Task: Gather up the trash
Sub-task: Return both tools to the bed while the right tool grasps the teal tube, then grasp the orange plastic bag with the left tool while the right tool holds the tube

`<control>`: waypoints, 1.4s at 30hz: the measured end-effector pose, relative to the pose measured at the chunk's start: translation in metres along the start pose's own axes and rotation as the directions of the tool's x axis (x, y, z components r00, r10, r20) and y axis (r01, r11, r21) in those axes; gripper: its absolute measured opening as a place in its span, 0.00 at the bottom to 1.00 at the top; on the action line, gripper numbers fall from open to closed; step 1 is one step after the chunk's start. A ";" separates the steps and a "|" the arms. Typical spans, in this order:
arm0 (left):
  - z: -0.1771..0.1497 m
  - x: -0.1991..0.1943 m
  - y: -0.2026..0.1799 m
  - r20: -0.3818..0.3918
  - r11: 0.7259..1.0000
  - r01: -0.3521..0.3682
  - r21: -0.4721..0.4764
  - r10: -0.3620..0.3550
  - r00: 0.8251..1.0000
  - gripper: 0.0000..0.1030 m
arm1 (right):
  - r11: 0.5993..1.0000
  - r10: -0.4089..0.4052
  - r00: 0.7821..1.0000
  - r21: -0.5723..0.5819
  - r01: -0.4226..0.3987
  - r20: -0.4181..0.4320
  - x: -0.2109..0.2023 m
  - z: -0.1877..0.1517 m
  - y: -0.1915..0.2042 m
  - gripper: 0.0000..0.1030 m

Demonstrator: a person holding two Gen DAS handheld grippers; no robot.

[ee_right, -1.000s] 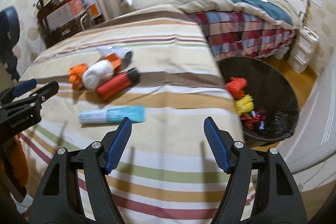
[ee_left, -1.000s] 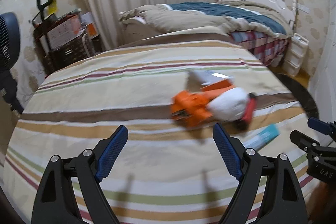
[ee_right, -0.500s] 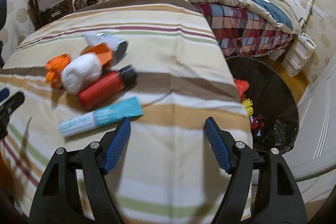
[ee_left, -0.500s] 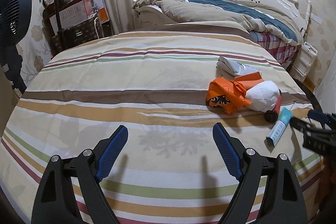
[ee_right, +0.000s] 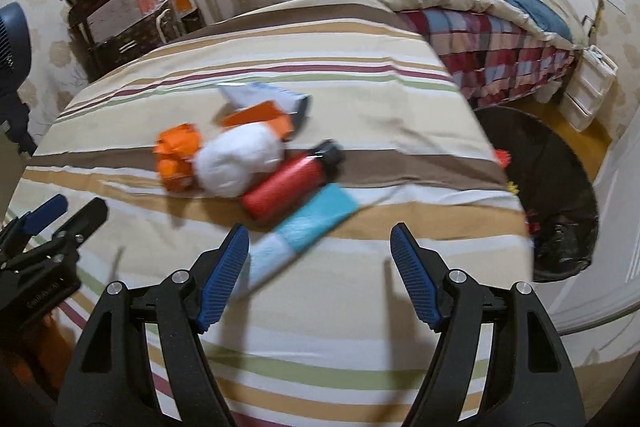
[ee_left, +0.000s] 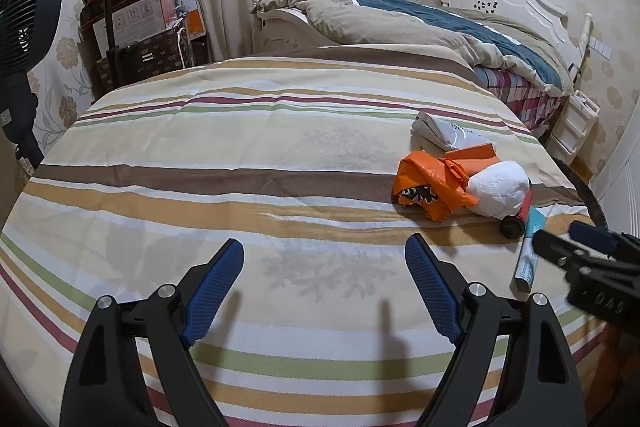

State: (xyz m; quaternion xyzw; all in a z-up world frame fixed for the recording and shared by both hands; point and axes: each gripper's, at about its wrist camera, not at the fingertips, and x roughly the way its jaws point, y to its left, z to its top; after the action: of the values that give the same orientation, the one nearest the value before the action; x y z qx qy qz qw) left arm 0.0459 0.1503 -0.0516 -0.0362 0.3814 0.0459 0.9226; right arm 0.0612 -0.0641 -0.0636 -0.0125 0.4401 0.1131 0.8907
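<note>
Trash pile [ee_right: 256,163] on bed [ee_right: 360,99]; bin [ee_right: 560,195] right.

Very little text can be read. In the left wrist view, the black body of the right tool [ee_left: 560,247] carries pale letters that look like "DAS", cut off at the edge. In the right wrist view, the left tool [ee_right: 72,211] has a small printed word on its body, too blurred to read. The cardboard box [ee_left: 136,17] shows handling symbols only.
</note>
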 end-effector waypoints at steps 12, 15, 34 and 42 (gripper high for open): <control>-0.001 -0.001 0.001 -0.001 1.000 0.003 -0.008 -0.003 1.000 0.80 | 0.998 -0.059 0.998 -0.009 0.058 -0.027 0.004 -0.012 -0.010 0.69; -0.002 -0.002 0.002 0.000 1.000 0.001 -0.004 -0.001 1.000 0.80 | 0.999 -0.051 0.998 -0.006 0.051 -0.030 0.003 -0.013 -0.013 0.63; 0.002 0.004 -0.021 0.003 0.999 0.027 0.039 -0.027 1.000 0.80 | 0.999 -0.028 1.000 0.017 0.028 -0.009 0.004 -0.009 -0.028 0.17; 0.011 0.018 -0.047 -0.016 0.996 0.041 0.084 -0.039 0.999 0.80 | 1.000 -0.018 1.000 0.020 0.018 0.008 0.008 -0.003 -0.039 0.17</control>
State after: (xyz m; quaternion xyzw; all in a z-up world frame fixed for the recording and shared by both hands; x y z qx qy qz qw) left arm 0.0721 0.1061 -0.0550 -0.0050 0.3889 0.0109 0.9212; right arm 0.0717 -0.1008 -0.0749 -0.0072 0.4375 0.1007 0.8935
